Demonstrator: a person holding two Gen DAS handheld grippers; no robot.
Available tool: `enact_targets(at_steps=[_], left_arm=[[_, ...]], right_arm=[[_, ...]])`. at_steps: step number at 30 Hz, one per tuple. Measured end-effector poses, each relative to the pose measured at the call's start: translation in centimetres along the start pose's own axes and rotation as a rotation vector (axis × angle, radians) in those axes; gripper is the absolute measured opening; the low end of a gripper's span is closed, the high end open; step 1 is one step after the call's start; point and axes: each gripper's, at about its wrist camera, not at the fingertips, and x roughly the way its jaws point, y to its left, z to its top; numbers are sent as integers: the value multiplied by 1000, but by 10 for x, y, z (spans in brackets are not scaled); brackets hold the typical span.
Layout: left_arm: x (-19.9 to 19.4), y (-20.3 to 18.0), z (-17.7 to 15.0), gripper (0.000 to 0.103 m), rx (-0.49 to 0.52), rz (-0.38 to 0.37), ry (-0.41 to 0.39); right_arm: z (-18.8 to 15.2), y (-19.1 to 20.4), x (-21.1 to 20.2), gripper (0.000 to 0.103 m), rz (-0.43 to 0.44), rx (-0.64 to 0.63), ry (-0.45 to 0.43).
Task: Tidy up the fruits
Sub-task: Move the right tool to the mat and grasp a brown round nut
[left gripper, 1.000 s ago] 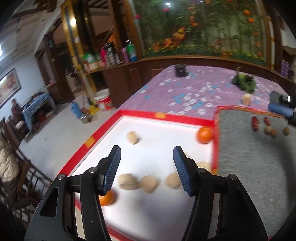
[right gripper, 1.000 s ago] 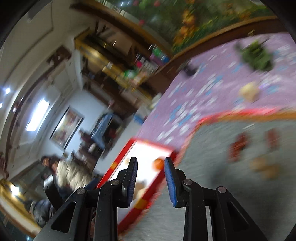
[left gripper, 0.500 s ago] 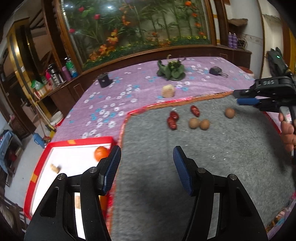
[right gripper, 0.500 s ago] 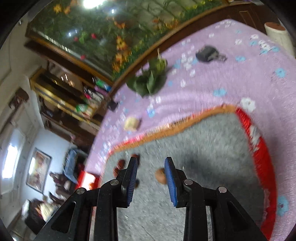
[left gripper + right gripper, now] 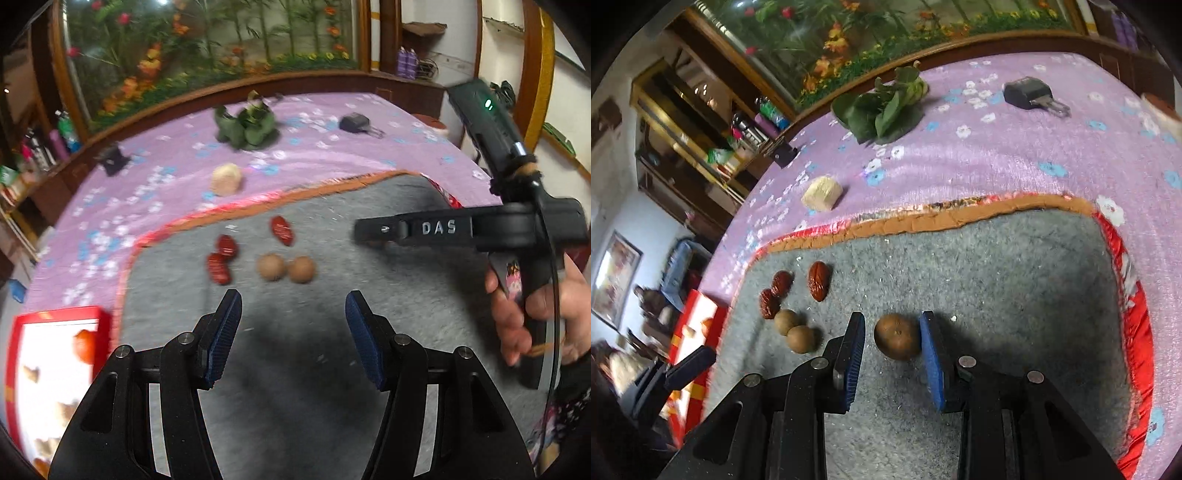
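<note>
- The right claw point(image 5: 892, 345) is spread around a round brown fruit point(image 5: 897, 336) at centre frame; the right pad touches it, the left pad stands just clear.
- The left claw point(image 5: 293, 336) is spread and empty, farther away.
- Two like fruits point(image 5: 796, 330) and red dates point(image 5: 792, 290) lie left on the grey mat point(image 5: 997, 280), over a purple flowered surface point(image 5: 997, 155).

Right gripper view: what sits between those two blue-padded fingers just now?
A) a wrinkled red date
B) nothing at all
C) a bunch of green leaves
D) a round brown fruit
D: a round brown fruit lies on the grey mat between the fingers of the right gripper, against one pad with a gap at the other; the red dates lie off to the side.
</note>
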Motion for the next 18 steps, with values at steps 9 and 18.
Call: enact_targets(at_steps=[9, 18], left_arm=[[51, 1, 14, 36, -45, -95, 122], [66, 3, 26, 31, -54, -138, 117]], right_arm=[[2, -3, 4, 30, 12, 13, 14], [4, -7, 3, 30, 39, 49, 26]])
